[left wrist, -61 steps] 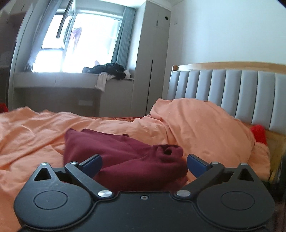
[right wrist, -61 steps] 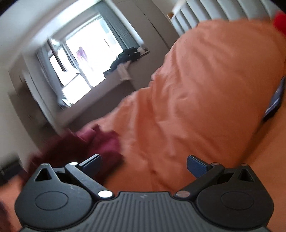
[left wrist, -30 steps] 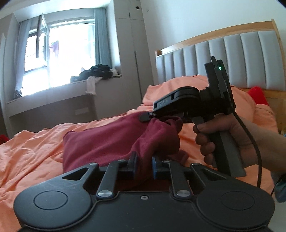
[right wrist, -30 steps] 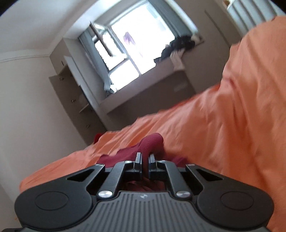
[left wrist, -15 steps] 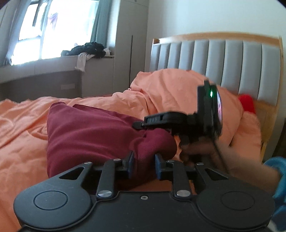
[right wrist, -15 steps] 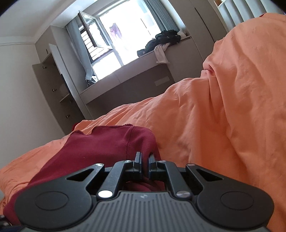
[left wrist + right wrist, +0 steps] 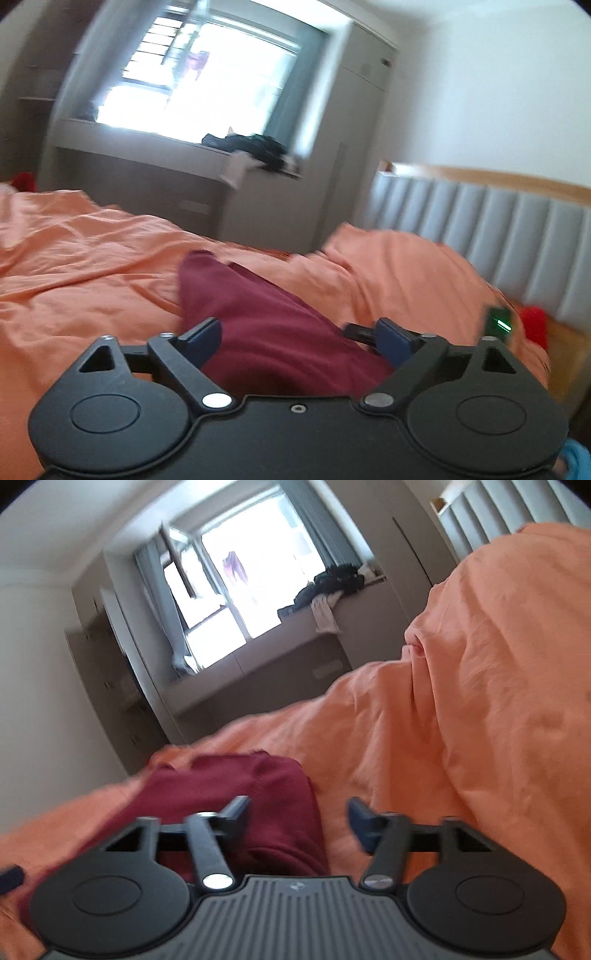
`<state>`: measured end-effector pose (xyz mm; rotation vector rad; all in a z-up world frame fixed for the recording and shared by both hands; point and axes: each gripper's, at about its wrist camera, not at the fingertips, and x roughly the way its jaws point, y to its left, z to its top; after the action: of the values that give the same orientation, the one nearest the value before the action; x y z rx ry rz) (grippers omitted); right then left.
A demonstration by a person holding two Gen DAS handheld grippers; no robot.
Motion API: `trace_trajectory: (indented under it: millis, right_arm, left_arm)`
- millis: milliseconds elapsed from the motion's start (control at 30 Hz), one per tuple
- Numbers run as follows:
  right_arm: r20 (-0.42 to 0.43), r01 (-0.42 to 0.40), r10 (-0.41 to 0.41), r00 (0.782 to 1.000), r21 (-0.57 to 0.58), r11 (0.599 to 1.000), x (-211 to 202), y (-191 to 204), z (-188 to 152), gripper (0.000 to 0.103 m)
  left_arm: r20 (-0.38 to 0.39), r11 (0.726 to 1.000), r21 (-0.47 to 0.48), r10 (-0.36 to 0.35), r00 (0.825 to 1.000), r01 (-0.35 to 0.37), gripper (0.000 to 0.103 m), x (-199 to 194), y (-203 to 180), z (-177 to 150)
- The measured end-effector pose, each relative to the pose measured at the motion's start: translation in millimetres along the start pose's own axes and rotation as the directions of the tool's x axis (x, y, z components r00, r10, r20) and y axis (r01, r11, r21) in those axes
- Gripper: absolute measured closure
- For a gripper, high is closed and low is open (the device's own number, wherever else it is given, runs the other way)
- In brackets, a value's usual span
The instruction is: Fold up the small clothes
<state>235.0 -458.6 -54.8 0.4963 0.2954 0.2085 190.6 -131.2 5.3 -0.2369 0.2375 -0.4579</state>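
A: What is the maroon garment [image 7: 273, 332] made of, and where is it lying?

B: A soft, matte knit is seen, folded into a thick, rounded-edged slab. It is spread on the orange bedsheet [image 7: 74, 266], which is thin, creased and rumpled, and heaped into a mound toward the padded grey headboard [image 7: 498, 229] with its vertical channels and wooden rim.

A: How are the jaws of the left gripper [image 7: 297, 338] set?

B: They are opening and already stand wide. The garment is seen between the blue pads, but it is not pinched; whether the left pad brushes the cloth cannot be told.

A: And the right gripper [image 7: 297, 818]?

B: Its jaws are opening too, somewhat less wide. The garment's rounded folded edge lies between the fingers, nearer the left one, with bare sheet before the right one. Nothing is gripped.

A: What is given by one view and not by the other?

B: In the left wrist view, part of the other gripper with a green light [image 7: 498, 323] is seen at the right, just beyond the garment, with a red item [image 7: 533, 325] by the headboard. In the right wrist view, an open window sash [image 7: 177, 565] and tall cabinets [image 7: 107, 675] on the left wall are shown. Dark clothes on the window ledge [image 7: 332, 579] appear in both, blurred.
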Motion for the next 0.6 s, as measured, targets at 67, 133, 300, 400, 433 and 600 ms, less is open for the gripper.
trace_trajectory:
  millis: [67,133,300,400,433,600]
  right_arm:
    - [0.009,-0.043,0.042,0.999,0.05,0.998,-10,-5,-1,0.02]
    - [0.011,-0.062,0.062,0.998,0.064,0.996,-19,-4,-5,0.011]
    - [0.01,-0.082,0.082,0.997,0.018,0.996,-38,4,-17,0.001]
    - [-0.005,-0.028,0.028,1.0,-0.053,0.998,-41,10,-27,0.0]
    - [-0.011,-0.001,0.0,1.0,-0.071,0.997,-40,12,-30,0.0]
    - [-0.035,0.041,-0.042,0.998,-0.034,0.999,-36,3,-42,0.0]
  left_arm:
    - [-0.001,0.999,-0.034,0.032,0.999,-0.032,0.008,0,7,2]
    - [-0.008,0.994,-0.068,0.085,0.996,-0.085,0.003,1,13,3]
    - [-0.051,0.982,-0.086,0.162,0.985,-0.166,0.001,4,23,2]
    - [-0.111,0.979,-0.078,0.181,0.977,-0.19,0.001,10,26,-2]
    - [-0.131,0.977,-0.069,0.19,0.973,-0.2,0.001,13,26,-4]
    - [-0.162,0.977,-0.062,0.193,0.968,-0.205,0.001,14,26,-9]
